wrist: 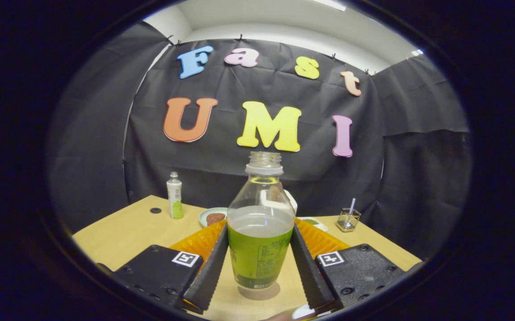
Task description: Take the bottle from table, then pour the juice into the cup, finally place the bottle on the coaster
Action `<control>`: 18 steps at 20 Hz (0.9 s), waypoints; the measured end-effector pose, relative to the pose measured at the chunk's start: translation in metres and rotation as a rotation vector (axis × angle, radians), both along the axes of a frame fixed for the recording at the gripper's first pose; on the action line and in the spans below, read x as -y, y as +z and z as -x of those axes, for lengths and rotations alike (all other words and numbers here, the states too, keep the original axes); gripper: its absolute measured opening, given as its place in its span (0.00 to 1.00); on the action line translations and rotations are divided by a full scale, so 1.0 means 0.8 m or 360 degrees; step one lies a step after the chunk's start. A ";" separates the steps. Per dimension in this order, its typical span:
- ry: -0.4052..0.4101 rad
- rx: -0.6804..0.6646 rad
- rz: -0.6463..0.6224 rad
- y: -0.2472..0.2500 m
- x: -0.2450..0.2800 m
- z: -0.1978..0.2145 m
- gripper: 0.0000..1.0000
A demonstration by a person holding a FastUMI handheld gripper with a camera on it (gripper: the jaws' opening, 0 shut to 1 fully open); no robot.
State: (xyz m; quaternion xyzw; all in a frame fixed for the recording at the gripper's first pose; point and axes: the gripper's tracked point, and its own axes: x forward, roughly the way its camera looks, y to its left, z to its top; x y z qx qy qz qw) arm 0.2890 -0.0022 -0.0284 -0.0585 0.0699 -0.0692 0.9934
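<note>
An uncapped clear bottle (261,232) with a green label and pale juice up to about half its height stands upright between my fingers. My gripper (260,263) is shut on it, one finger against each side of the label. Its base is at or just above the wooden table (123,236); I cannot tell whether it touches. A white object (291,199), perhaps the cup, peeks out from behind the bottle's right shoulder, mostly hidden. Beyond the left finger lies a small pale plate (213,217) with a brown round piece on it.
A small white-and-green bottle (175,196) stands at the back left of the table, with a black dot (155,210) on the tabletop beside it. A small clear holder with a straw (348,219) sits at the back right. Black cloth walls close the table's far side.
</note>
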 end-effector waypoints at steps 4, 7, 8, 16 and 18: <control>-0.0078 -0.0047 -0.0041 -0.039 0.024 -0.025 0.82; -0.0123 -0.0057 -0.0055 -0.059 0.036 -0.031 0.82; -0.0139 -0.0061 -0.0039 -0.066 0.039 -0.032 0.82; -0.0072 -0.0151 -0.0119 -0.139 0.032 -0.043 0.82; -0.0058 -0.0162 -0.0126 -0.147 0.030 -0.044 0.83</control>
